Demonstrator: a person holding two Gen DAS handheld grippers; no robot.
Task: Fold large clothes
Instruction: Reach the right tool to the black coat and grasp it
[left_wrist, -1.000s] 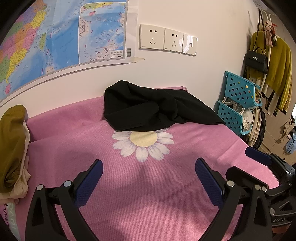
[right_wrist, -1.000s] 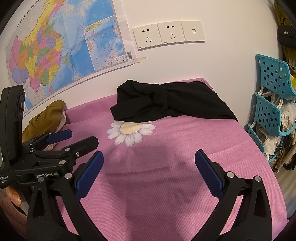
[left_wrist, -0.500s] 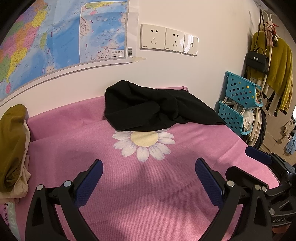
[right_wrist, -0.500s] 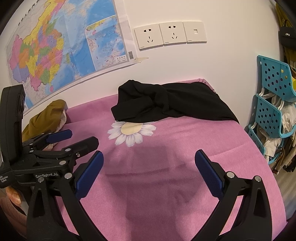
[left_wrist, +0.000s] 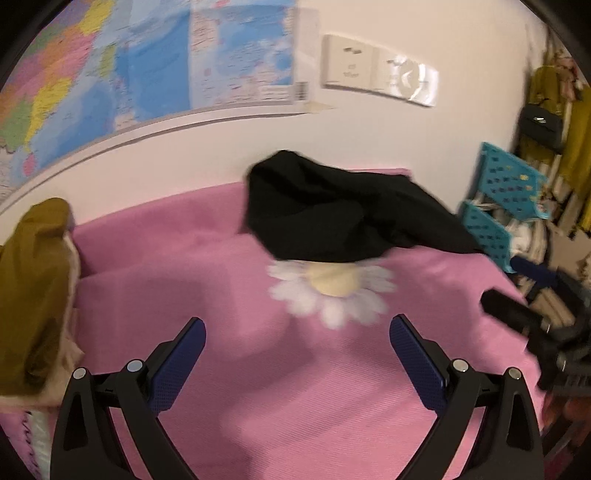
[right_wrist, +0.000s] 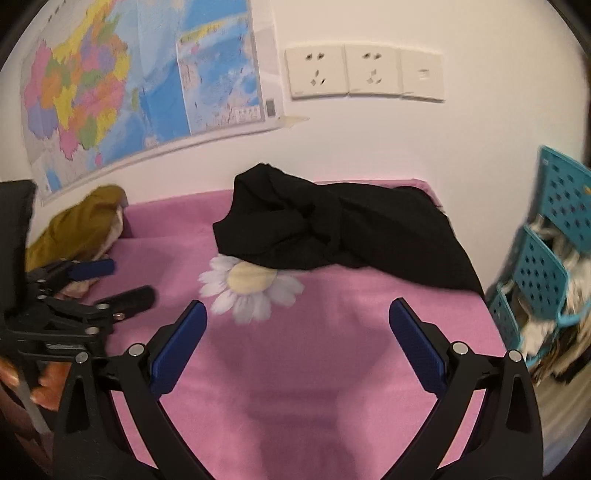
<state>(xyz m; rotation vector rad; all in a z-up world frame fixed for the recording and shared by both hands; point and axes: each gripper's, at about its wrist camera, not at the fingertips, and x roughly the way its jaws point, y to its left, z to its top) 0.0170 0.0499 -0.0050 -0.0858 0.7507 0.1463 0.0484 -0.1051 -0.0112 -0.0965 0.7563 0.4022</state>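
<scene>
**Q:** What can go wrong from here?

**A:** I see the black garment (right_wrist: 340, 229) bunched in a twisted heap at the far side of the pink cover (right_wrist: 332, 350), against the wall, its near edge over the daisy print (right_wrist: 251, 286). If I pinch a fold at random, I judge I lift several layers together and the twist tightens. On the far left, the olive clothes pile (left_wrist: 33, 288) could snag on a wide sweep.

**Q:** State of the tongs, left to right?

**A:** Left gripper (left_wrist: 297, 354): jaws wide apart, holding nothing, above bare cover, well short of the garment. Right gripper (right_wrist: 297, 334): the same, spread wide, empty, touching nothing.
</scene>
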